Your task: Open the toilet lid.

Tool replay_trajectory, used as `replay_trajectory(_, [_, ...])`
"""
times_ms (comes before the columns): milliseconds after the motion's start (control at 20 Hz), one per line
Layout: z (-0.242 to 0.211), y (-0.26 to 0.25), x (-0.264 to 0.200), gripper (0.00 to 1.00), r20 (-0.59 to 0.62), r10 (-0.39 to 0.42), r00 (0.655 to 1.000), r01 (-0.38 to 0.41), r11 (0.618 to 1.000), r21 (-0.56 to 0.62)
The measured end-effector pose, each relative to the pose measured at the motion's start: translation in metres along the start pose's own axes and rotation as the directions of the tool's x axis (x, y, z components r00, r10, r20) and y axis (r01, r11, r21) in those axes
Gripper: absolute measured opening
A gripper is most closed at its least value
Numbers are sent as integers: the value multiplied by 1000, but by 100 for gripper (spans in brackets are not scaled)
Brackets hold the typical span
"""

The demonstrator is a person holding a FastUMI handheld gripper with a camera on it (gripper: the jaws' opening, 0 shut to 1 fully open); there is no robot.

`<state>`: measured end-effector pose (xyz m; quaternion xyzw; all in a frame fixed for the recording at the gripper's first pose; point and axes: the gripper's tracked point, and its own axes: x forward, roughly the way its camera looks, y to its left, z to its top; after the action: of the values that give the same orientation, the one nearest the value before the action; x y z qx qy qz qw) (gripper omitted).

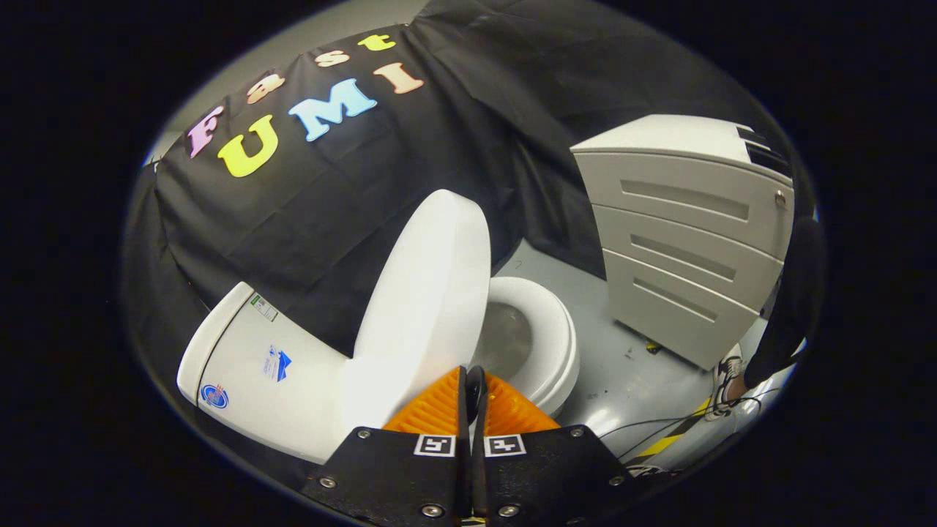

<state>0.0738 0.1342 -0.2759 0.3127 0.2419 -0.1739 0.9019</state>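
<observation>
A white toilet stands just ahead of the fingers, with its tank (pixel 249 366) toward the black cloth wall. Its lid (pixel 424 293) is lifted well off the seat (pixel 545 337) and stands steeply tilted toward the tank, so the bowl (pixel 505 340) shows. My gripper (pixel 469 377) is shut, the two fingers pressed together with nothing seen between them. Their tips sit right at the lid's lower front edge, on the bowl side. Whether they touch the lid I cannot tell.
A grey drawer cabinet (pixel 681 234) stands on the floor beyond the bowl. A person's dark-trousered leg (pixel 787 300) and shoe (pixel 728 377) are beside it. Cables (pixel 659 424) and a yellow-black tape strip (pixel 670 439) lie on the grey floor (pixel 622 366).
</observation>
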Motion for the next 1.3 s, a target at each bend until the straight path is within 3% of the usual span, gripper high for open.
replay_trajectory(850, [15, 57, -32, 0, 143, -60, 988, 81, 986, -142])
replay_trajectory(1300, [19, 95, -52, 0, 173, -32, 984, 78, 960, -270])
